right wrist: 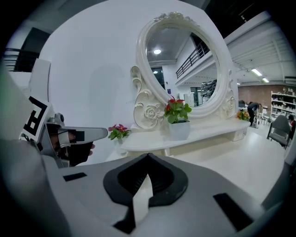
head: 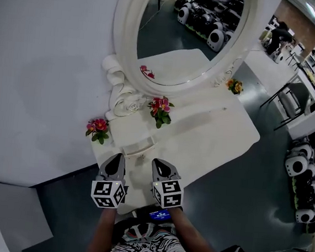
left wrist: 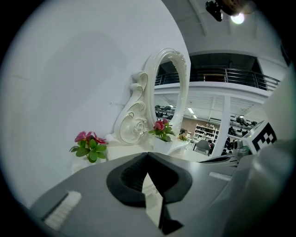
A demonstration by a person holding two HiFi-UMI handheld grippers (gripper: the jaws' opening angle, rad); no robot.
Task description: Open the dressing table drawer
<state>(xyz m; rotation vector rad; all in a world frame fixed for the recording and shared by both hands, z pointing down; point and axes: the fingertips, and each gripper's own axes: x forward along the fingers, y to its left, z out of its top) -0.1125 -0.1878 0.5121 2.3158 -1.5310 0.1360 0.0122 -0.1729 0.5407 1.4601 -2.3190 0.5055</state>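
The white dressing table [head: 212, 133] stands against a white wall under an oval mirror [head: 182, 36]. Its small drawer [head: 139, 148], with a handle on its front, juts out a little from the table's near edge. My left gripper [head: 116, 159] and right gripper [head: 160, 165] hover side by side just in front of the drawer, touching nothing. The left gripper [left wrist: 147, 154] is shut with nothing between its tips. The right gripper [right wrist: 148, 155] is also shut and empty; the left gripper [right wrist: 74, 136] shows at its left, level with it.
Three small pots of pink and orange flowers [head: 98, 128] [head: 160, 109] [head: 234, 86] stand on the table top. A grey chair [head: 293, 100] and rows of white robots [head: 303, 181] are on the dark floor to the right. The person's body is right below the grippers.
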